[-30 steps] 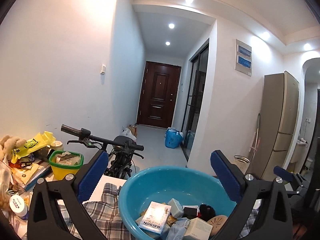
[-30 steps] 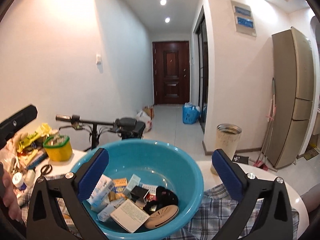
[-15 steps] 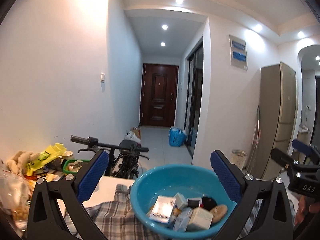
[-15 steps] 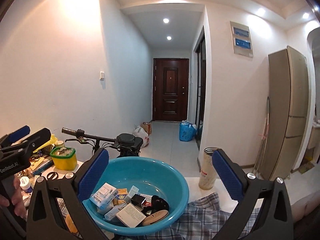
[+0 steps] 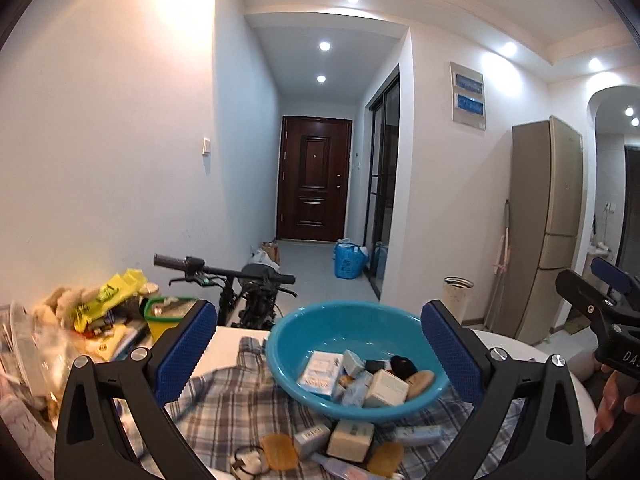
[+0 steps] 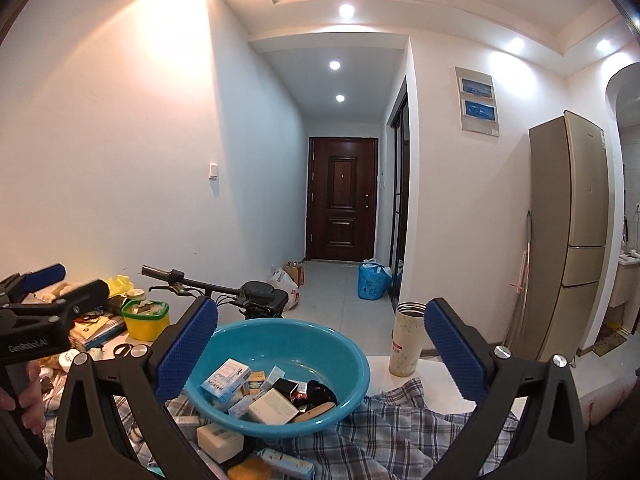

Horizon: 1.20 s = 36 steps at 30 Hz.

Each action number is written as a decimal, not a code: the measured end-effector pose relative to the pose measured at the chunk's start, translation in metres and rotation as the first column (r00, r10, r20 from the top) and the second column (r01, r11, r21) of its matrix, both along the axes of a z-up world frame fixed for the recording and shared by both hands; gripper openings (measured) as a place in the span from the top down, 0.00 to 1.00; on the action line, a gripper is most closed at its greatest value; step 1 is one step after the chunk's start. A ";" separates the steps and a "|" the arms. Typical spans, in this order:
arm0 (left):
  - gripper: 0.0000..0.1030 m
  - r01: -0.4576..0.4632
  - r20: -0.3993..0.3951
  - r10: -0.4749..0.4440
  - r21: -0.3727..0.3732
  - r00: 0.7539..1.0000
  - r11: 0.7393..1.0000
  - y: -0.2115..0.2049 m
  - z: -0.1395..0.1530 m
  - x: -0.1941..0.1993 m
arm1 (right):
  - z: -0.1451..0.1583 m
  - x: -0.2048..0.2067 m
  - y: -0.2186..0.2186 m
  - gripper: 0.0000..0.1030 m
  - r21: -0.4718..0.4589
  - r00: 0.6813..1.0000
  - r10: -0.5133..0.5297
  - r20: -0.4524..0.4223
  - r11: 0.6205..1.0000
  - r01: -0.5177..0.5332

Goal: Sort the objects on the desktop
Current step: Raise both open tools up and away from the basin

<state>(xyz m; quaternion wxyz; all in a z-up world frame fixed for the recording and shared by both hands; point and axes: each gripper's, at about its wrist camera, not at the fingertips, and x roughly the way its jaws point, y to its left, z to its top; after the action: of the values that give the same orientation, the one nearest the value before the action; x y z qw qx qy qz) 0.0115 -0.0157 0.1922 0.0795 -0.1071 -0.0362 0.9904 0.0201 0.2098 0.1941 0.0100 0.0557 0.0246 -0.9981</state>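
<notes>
A blue plastic basin (image 5: pixel 356 322) (image 6: pixel 288 330) sits on a plaid cloth (image 5: pixel 224 400) (image 6: pixel 400 424) and holds several small boxes and a black item. More boxes and round tan pieces (image 5: pixel 280 456) lie on the cloth in front of it. My left gripper (image 5: pixel 316 352) hangs open above and behind the basin, nothing between its blue pads. My right gripper (image 6: pixel 322 354) is open too, raised over the basin's near side. In each wrist view the other gripper shows at the frame's edge, held by a hand.
Clutter fills the table's left: a yellow tub with green rim (image 6: pixel 146 318), scissors (image 6: pixel 124 348), yellow bags (image 5: pixel 104 296), books. A tall cup (image 6: pixel 406 340) stands right of the basin. A bicycle handlebar (image 5: pixel 224 272) rises behind the table. A hallway and fridge lie beyond.
Both grippers have pulled back and up from the basin, so it looks smaller and the loose items on the cloth in front of it have come into view.
</notes>
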 end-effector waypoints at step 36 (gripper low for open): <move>0.00 0.021 -0.026 -0.022 -0.030 0.999 0.999 0.031 -0.151 0.036 | -0.135 0.031 -0.003 0.00 -0.037 0.998 0.032 0.052 0.999 -0.030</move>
<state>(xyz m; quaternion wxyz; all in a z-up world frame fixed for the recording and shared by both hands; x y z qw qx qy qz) 0.0475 0.0149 0.0412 0.0890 -0.0959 -0.0193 0.9912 0.0514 0.2069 0.0591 0.0272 0.0813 0.0072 -0.9963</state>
